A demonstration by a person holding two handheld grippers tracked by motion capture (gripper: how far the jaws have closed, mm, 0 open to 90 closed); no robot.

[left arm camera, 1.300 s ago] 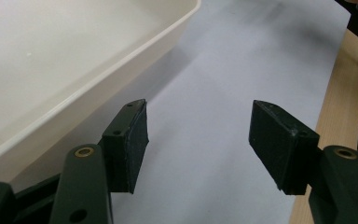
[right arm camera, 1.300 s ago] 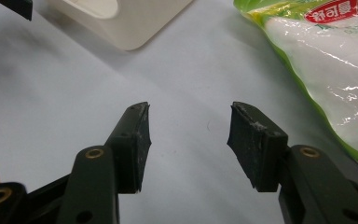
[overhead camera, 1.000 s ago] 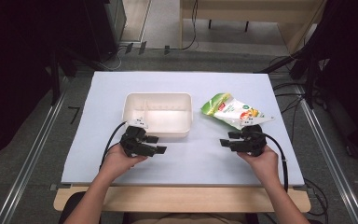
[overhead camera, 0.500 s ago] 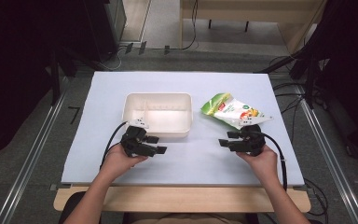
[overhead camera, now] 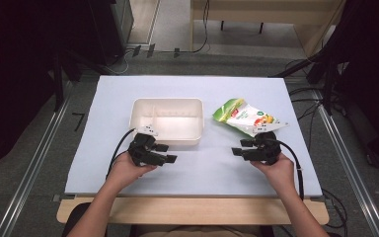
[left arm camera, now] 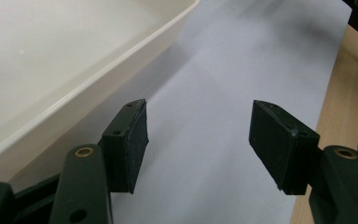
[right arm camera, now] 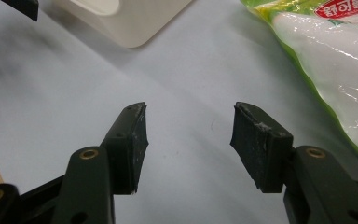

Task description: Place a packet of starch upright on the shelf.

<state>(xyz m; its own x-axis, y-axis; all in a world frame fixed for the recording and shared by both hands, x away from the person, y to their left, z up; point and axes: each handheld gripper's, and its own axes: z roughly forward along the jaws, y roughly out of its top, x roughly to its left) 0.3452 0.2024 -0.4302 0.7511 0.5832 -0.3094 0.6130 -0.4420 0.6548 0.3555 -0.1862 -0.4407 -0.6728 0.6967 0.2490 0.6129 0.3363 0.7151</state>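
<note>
Both tools are just parked low over the counter (overhead camera: 197, 91), one in each hand, pointing inward at each other. The left tool (overhead camera: 166, 153) has its jaws spread wide with nothing between them; in the left gripper view its pads (left arm camera: 137, 140) hang over bare white sheet, and the tub (overhead camera: 167, 120) sits right beside it, just off its outer jaw, with the tub's wall running past close by. The tub is cream plastic and looks like it has a divider inside, though from the high view that's faint, so I wouldn't swear to it. The right tool (overhead camera: 238, 147) is open wide too, gripping nothing, and its pads (right arm camera: 135, 140) sit above plain sheet in the right gripper view. The bag (overhead camera: 246, 117), green and white with a red label, lies just beyond that tool and off to one side of it, near but not touching the jaws. The bag and tub are next to each other with a small gap.
</note>
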